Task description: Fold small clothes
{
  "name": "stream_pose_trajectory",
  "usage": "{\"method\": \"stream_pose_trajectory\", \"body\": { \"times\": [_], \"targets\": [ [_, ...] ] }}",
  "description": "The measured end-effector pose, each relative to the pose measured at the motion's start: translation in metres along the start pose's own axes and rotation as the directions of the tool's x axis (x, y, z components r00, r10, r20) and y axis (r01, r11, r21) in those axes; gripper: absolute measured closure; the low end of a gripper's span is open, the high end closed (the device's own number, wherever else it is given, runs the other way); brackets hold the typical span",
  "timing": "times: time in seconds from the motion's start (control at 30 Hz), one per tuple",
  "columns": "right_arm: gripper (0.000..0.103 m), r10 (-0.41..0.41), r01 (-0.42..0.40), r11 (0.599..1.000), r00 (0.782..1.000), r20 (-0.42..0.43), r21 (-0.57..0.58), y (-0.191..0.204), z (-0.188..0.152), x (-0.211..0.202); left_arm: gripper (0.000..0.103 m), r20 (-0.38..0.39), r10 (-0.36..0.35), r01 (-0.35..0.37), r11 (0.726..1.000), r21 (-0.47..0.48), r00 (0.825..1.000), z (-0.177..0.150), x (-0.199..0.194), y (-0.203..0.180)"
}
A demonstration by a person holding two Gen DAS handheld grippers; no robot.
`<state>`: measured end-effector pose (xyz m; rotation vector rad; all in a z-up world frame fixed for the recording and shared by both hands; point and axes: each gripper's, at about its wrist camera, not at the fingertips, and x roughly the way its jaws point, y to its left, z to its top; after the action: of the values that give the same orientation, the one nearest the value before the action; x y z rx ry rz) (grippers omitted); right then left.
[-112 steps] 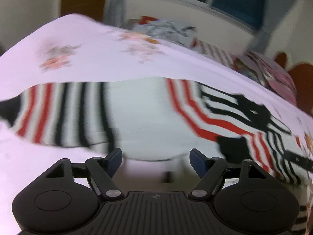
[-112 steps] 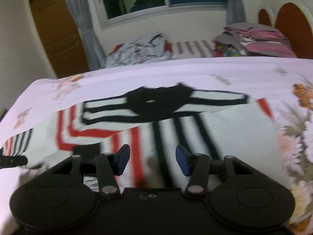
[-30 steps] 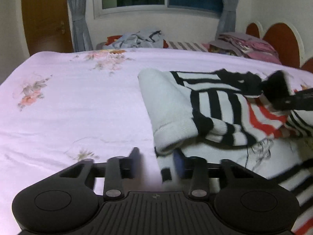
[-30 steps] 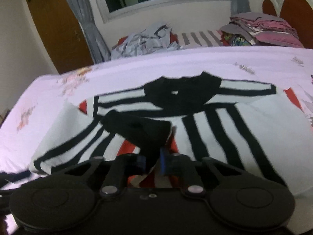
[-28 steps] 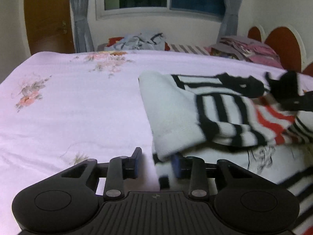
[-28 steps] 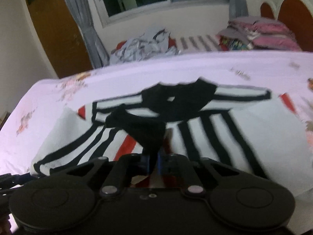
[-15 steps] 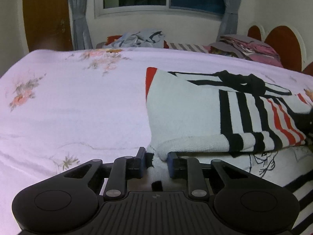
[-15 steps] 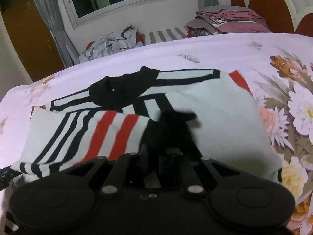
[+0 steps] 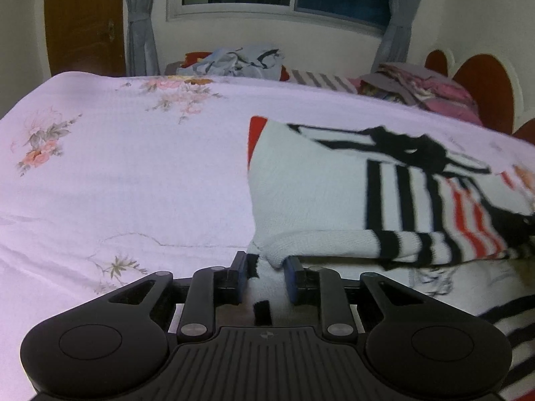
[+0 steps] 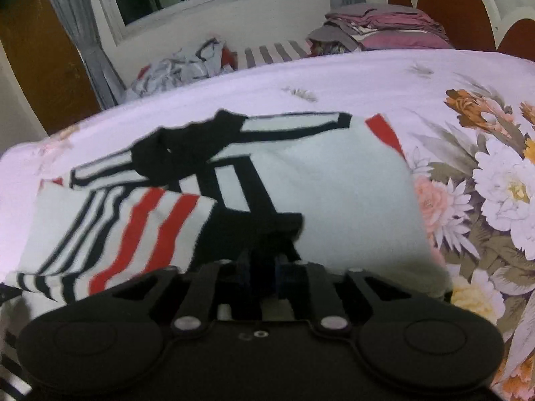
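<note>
Lying across the floral bedsheet point(image 9: 133, 173) is the striped sweater point(image 9: 311, 183), white with black and red bands, its black collar point(image 10: 174, 153) toward the far side of the bed and one striped sleeve point(image 10: 133, 227) folded over the body. The left gripper point(image 9: 266, 275) sits at the near left edge of the garment, its blue pads close together and pinching a thick fold of white knit between them. The right gripper point(image 10: 262, 267) points down at the black cuff point(image 10: 267, 230) in the middle of the sweater; its jaws are opening, with the dark cuff between them, though the fabric is too dark to tell whether the pads touch it. Beyond the bed a heap of crumpled clothes point(image 9: 234, 61) lies under the window, and a stack of folded laundry point(image 10: 384, 26) rests beside the headboard
</note>
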<state>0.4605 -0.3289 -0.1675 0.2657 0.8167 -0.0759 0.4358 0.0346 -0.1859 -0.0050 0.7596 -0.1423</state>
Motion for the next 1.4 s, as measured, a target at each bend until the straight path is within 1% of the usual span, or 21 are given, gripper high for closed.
{"method": "stream_pose_trajectory", "body": {
  "times": [0.03, 0.07, 0.1, 0.17, 0.3, 0.53, 0.6, 0.63, 0.7, 0.73, 0.77, 0.8, 0.9, 0.97, 1.03, 1.13, 1.17, 1.2, 1.23, 1.3, 1.4],
  "targets": [
    [0.061, 0.007, -0.007, 1.000, 1.000, 0.016, 0.008, -0.001, 0.002, -0.003, 0.077, 0.000, -0.006, 0.006, 1.000, -0.001, 1.000, 0.001, -0.005, 0.001],
    [0.055, 0.003, -0.003, 1.000, 1.000, 0.024, 0.010, -0.003, 0.003, -0.005, 0.066, 0.001, -0.012, 0.012, 1.000, -0.005, 1.000, 0.004, -0.010, 0.002],
    [0.055, 0.004, -0.004, 1.000, 1.000, 0.026, 0.013, -0.004, 0.005, -0.004, 0.049, 0.007, -0.012, 0.012, 1.000, -0.017, 1.000, 0.007, -0.014, 0.004],
    [0.055, 0.002, -0.002, 1.000, 1.000, 0.020, 0.022, -0.008, 0.007, -0.002, 0.037, 0.040, 0.001, 0.001, 0.999, -0.045, 0.999, 0.014, -0.024, 0.006],
    [0.055, -0.016, 0.016, 0.998, 1.000, 0.003, 0.054, -0.017, 0.006, 0.003, 0.037, 0.063, -0.015, 0.019, 0.998, -0.066, 0.998, 0.029, -0.024, 0.009],
    [0.055, -0.025, 0.025, 0.999, 1.000, -0.004, 0.043, -0.009, 0.007, 0.015, 0.037, 0.000, 0.004, -0.004, 0.994, -0.106, 1.000, 0.064, 0.061, 0.014],
    [0.067, -0.024, 0.024, 1.000, 1.000, -0.010, 0.018, -0.005, 0.008, 0.018, 0.037, -0.012, -0.002, 0.000, 0.993, -0.115, 1.000, 0.072, 0.081, 0.014],
    [0.070, -0.023, 0.023, 1.000, 1.000, -0.010, 0.006, -0.002, 0.008, 0.019, 0.037, -0.016, 0.000, -0.002, 0.992, -0.123, 1.000, 0.075, 0.088, 0.015],
    [0.080, -0.021, 0.021, 1.000, 1.000, -0.009, -0.008, 0.001, 0.009, 0.021, 0.037, -0.025, 0.004, -0.008, 0.991, -0.136, 1.000, 0.081, 0.102, 0.017],
    [0.081, -0.025, 0.025, 1.000, 1.000, -0.002, -0.018, 0.003, 0.010, 0.022, 0.037, -0.026, 0.010, -0.014, 0.989, -0.144, 1.000, 0.083, 0.108, 0.019],
    [0.084, -0.030, 0.030, 0.999, 1.000, 0.004, -0.031, 0.005, 0.010, 0.022, 0.044, -0.023, 0.012, -0.015, 0.988, -0.151, 1.000, 0.084, 0.113, 0.020],
    [0.089, -0.034, 0.034, 0.998, 0.999, 0.015, -0.047, 0.007, 0.010, 0.022, 0.062, -0.017, 0.011, -0.013, 0.987, -0.158, 1.000, 0.086, 0.118, 0.022],
    [0.097, -0.031, 0.035, 0.997, 0.998, 0.061, -0.072, 0.011, 0.014, 0.020, 0.081, -0.010, 0.012, -0.013, 0.987, -0.160, 1.000, 0.087, 0.126, 0.021],
    [0.097, -0.050, 0.059, 0.993, 0.995, 0.092, -0.100, 0.012, 0.015, 0.020, 0.083, 0.003, 0.034, -0.034, 0.990, -0.141, 0.999, 0.086, 0.129, 0.017],
    [0.097, -0.121, 0.127, 0.984, 0.991, 0.054, -0.128, 0.009, 0.014, 0.035, 0.083, 0.018, 0.063, -0.059, 0.986, -0.158, 0.998, 0.085, 0.133, 0.018],
    [0.096, -0.115, 0.120, 0.984, 0.992, 0.042, -0.129, 0.008, 0.015, 0.035, 0.082, 0.016, 0.075, -0.072, 0.985, -0.158, 0.997, 0.088, 0.130, 0.017],
    [0.091, -0.113, 0.119, 0.984, 0.992, 0.053, -0.134, 0.009, 0.016, 0.031, 0.082, 0.023, 0.081, -0.077, 0.988, -0.134, 0.996, 0.089, 0.125, 0.014],
    [0.082, -0.099, 0.107, 0.987, 0.993, 0.068, -0.123, 0.009, 0.016, 0.026, 0.082, 0.033, 0.084, -0.079, 0.989, -0.126, 0.996, 0.088, 0.118, 0.013],
    [0.081, -0.087, 0.096, 0.989, 0.993, 0.082, -0.108, 0.008, 0.017, 0.019, 0.082, 0.054, 0.087, -0.080, 0.990, -0.120, 0.995, 0.087, 0.107, 0.010],
    [0.080, -0.076, 0.087, 0.991, 0.992, 0.104, -0.104, 0.009, 0.018, 0.007, 0.082, 0.092, 0.069, -0.061, 0.994, -0.093, 0.993, 0.084, 0.083, 0.003],
    [0.079, -0.019, 0.028, 0.996, 0.994, 0.107, -0.087, 0.016, 0.016, -0.004, 0.082, 0.090, 0.001, 0.004, 0.999, -0.045, 0.996, 0.071, 0.055, -0.014]
  ]
}}
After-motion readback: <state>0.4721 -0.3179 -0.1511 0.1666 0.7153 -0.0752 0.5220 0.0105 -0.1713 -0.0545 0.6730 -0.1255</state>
